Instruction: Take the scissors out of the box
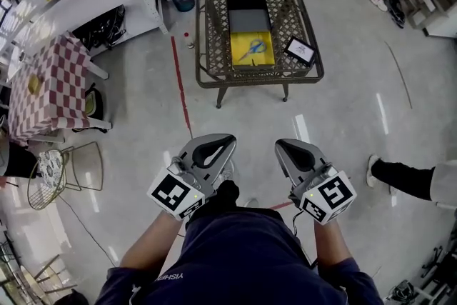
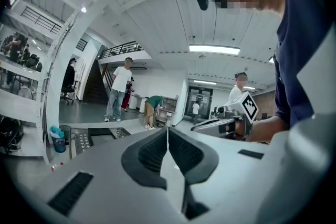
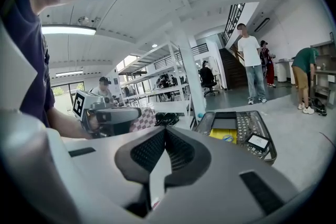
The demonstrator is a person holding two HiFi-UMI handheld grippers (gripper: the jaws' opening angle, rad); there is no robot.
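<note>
Close to our body, at waist height, we are holding the left claw [image 1: 216,144] and the right claw [image 1: 292,148] side by side. Each is pressed fully together with nothing between its jaws. Farther ahead, well across the floor [image 1: 343,111], a low wicker tabletop [image 1: 208,75] is carrying an open yellow box [image 1: 241,39], and the blue-handled scissors [image 1: 254,48] are lying inside it, untouched. We are judging the task as not yet begun: the approach, the reach, the grip and the lift are all remaining. From this far the scissors are showing very small, so we are unable to tell which way the blades are pointing.
</note>
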